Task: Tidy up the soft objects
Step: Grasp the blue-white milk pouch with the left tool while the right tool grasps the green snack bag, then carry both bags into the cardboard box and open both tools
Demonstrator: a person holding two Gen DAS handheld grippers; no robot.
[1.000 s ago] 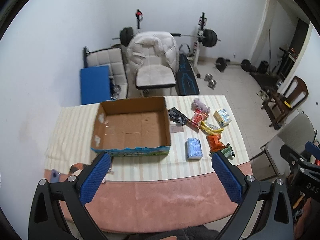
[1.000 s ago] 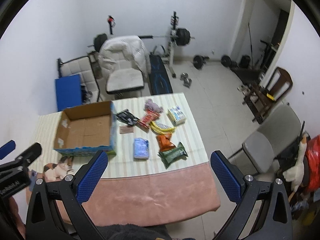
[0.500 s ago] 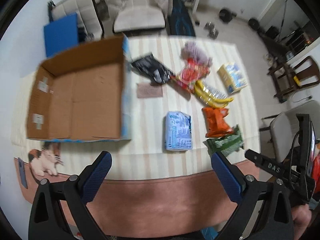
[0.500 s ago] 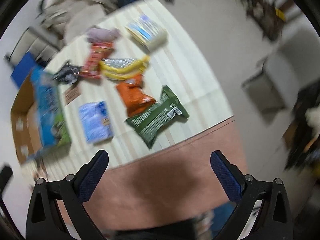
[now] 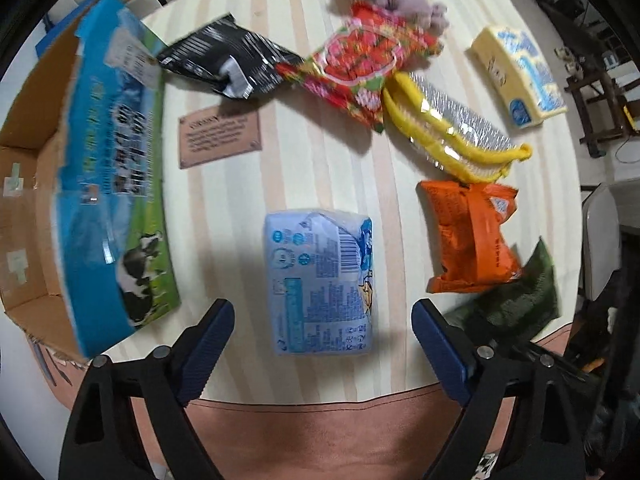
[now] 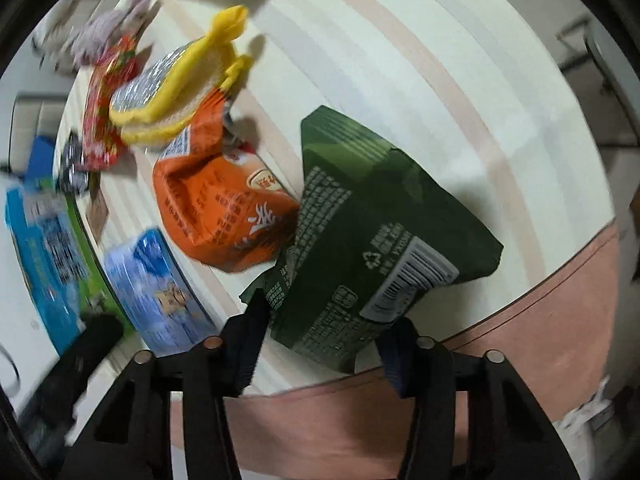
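**Two grippers over the snack packs**

The cardboard box (image 5: 60,184) sits far left. The left gripper (image 5: 322,344) hangs wide open above the pale blue pack (image 5: 320,280). The right gripper (image 6: 320,344) straddles the green bag's (image 6: 376,240) near end; whether it pinches the bag is unclear.

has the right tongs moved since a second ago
Yes: the right tongs have dropped from high above the table toward the green packet, their tips now flanking its near end.

A domestic room was indicated. A striped tablecloth (image 5: 320,168) was spread with snack packets (image 5: 472,236), and a wooden chair (image 5: 600,100) was seen on the tiled floor (image 5: 596,164) beside it.
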